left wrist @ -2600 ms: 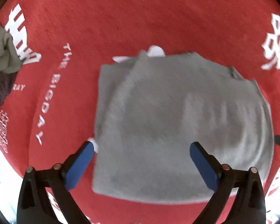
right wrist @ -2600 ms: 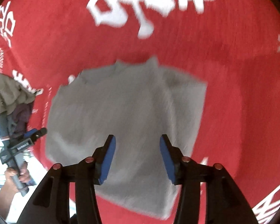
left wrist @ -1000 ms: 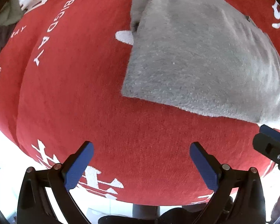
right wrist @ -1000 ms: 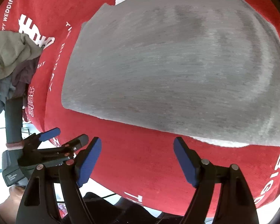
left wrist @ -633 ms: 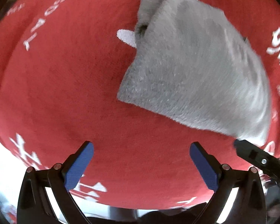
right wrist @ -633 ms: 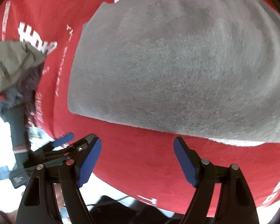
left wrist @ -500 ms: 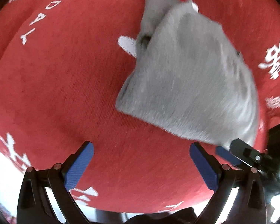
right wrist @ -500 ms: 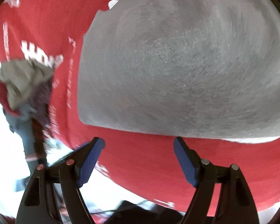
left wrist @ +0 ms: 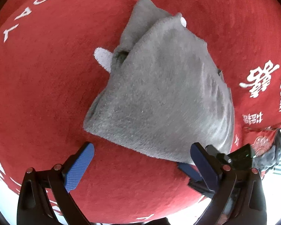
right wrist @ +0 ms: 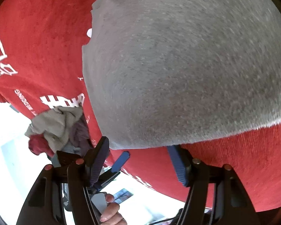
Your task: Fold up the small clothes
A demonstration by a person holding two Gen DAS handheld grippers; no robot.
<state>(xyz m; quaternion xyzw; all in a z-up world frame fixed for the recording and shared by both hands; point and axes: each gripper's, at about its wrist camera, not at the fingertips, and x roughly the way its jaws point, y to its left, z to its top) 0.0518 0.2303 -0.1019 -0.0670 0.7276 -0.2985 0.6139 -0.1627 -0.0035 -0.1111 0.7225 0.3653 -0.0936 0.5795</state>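
The folded grey garment [left wrist: 164,93] lies flat on the red cloth [left wrist: 46,93] that covers the desk, one grey layer and a small white tab sticking out at its far left side.

A second ago the left gripper [left wrist: 140,166] looked at bare red cloth with the garment well ahead. Now the garment's near edge sits just beyond the tips, and the view has rolled so the garment runs on a slant. The fingers [left wrist: 78,166] stand as wide as before, with nothing between them.

The right gripper [right wrist: 140,161] has come down and rolled too. Earlier its tips were clear of the garment, over red cloth. Now the grey fills most of its view and the near corner [right wrist: 140,142] lies right at the tips, the right finger's [right wrist: 178,166] end partly under the edge. Its jaws have just been closing and stand narrower than a second ago, yet the pads press on nothing.

In the left view the right gripper [left wrist: 193,168] has moved from the frame's right edge to the garment's near right corner. The pile of clothes [right wrist: 56,129] shows at the left of the right view, lower than before.
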